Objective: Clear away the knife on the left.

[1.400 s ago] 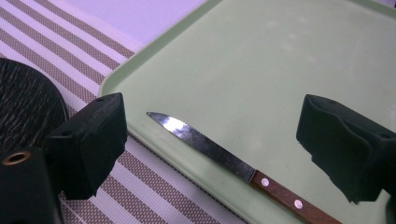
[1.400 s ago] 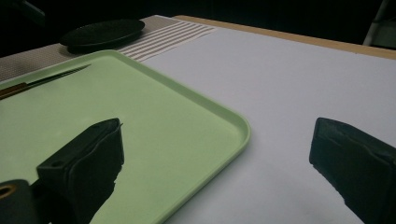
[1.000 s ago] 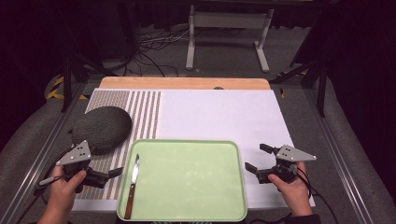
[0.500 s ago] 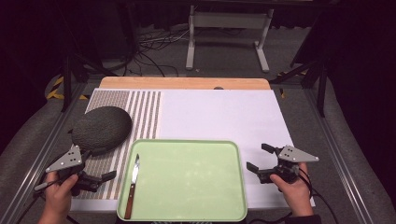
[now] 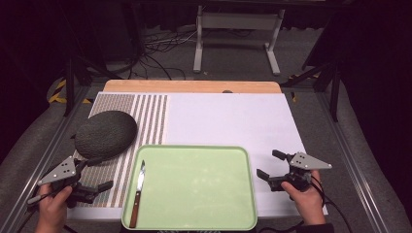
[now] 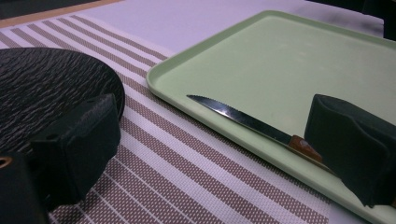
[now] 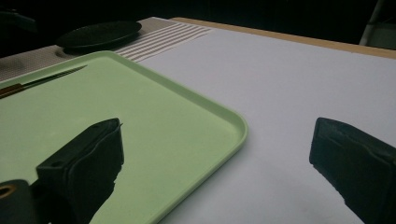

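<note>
— Where's the knife (image 5: 139,190)?
— Inside the green tray (image 5: 204,213), along its left rim.
— Handling?
— Probably light, stiff, sharp; best taken by the wooden handle.
— Grippers?
— Left gripper (image 5: 93,174) and right gripper (image 5: 270,164) beside the tray, both spread wide, empty.

One green tray (image 5: 194,189) sits on the counter (image 5: 233,116). One knife (image 5: 138,192) lies inside the tray along its left edge (serrated blade, brown handle). One dark round plate (image 5: 105,133) rests just left of the tray's far corner. Two grippers, one on each side of the tray.
</note>
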A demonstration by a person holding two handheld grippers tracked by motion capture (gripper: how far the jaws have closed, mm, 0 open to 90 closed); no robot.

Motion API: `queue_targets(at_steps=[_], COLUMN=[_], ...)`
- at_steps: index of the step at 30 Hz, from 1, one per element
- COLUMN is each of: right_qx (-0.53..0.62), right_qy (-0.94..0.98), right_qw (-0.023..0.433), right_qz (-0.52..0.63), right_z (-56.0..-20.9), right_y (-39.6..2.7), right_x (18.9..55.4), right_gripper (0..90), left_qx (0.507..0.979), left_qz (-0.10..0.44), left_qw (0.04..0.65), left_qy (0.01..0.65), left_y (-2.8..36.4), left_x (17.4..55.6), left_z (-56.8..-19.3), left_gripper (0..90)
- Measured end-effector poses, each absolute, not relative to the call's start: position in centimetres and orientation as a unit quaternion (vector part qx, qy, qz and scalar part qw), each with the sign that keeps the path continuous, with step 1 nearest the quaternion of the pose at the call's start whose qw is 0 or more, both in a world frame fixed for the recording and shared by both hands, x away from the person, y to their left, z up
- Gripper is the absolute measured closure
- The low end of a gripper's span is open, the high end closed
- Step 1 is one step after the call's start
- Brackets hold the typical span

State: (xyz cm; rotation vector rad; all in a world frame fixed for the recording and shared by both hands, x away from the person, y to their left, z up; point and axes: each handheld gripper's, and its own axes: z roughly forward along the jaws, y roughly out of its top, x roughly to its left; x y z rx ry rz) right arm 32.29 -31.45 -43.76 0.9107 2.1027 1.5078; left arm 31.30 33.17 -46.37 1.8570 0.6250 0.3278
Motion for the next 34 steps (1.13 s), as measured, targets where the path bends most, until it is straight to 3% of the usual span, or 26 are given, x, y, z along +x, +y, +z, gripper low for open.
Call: queue_targets(at_steps=[34], right_qx=[0.339], right_qy=[0.745], right_qw=[0.194], right_qz=[0.541], right_z=[-44.9], right_y=[-32.1], right_x=[32.1], right_gripper=[3.7], left_qx=[0.782], left_qz=[0.122], left_qw=[0.545], left_qy=[0.276], left_y=[33.8], left_x=[31.3], left_z=[-47.0], left_gripper=[4.2])
